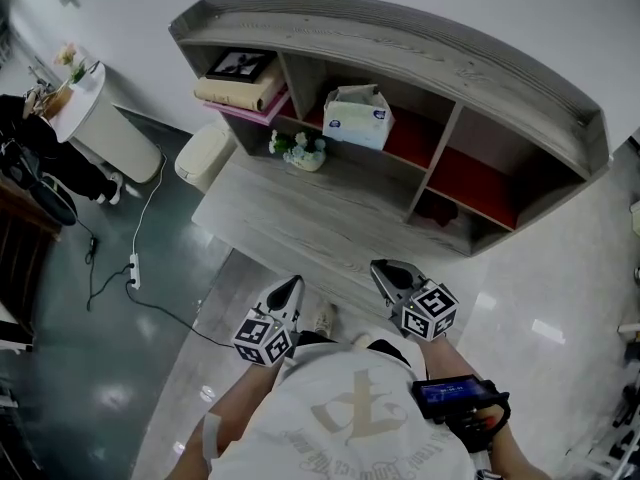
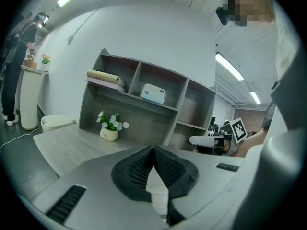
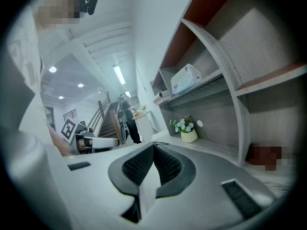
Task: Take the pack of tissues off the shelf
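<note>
White tissue pack (image 1: 357,115) sits on shelf (image 1: 400,38), well beyond right gripper (image 1: 386,267).

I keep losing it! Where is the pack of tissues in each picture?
Head view: pack of tissues, upper middle, in the shelf's middle compartment.
Left gripper view: just above centre, same compartment.
Right gripper view: above centre, slightly right.
Shared landmark: the small flower pot on the desk below it.

A white, tan-printed T-shirt (image 1: 350,413) is worn; left hand-held gripper (image 1: 293,284) and right hand-held gripper (image 1: 386,269) are grey with black pads (image 2: 134,169).
</note>
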Tool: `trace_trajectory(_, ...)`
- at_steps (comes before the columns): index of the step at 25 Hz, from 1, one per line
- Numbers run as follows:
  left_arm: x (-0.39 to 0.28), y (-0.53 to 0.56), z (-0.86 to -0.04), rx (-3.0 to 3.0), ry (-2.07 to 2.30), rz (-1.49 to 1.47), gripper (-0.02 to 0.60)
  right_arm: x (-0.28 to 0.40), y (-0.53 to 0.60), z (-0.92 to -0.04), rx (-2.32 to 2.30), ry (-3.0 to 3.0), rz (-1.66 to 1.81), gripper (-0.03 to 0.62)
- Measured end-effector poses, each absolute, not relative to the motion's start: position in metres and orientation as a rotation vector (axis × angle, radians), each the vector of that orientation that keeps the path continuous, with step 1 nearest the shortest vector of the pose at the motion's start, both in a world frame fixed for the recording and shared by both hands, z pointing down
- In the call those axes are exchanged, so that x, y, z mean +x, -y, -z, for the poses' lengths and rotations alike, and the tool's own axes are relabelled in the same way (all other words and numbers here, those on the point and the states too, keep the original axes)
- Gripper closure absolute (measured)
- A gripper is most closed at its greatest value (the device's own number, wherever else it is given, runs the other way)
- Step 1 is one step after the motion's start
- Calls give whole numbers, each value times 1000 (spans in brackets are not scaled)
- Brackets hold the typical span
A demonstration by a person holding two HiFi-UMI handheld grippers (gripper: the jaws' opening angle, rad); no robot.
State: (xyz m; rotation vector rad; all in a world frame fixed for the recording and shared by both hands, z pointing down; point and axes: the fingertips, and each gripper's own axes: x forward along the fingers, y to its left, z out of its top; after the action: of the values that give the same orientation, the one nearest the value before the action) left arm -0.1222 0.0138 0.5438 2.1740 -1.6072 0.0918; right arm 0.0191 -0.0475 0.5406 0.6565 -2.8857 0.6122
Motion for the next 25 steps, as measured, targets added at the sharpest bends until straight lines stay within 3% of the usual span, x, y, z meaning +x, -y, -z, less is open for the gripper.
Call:
trace_trajectory(22, -138, 88, -539, 2269, 1485, -131, 569, 20, 115, -535, 890, 2833, -615, 589)
trace_trajectory(25, -139, 102, -538, 2280, 1464, -130, 546, 21, 121, -536, 926, 2820, -618, 589)
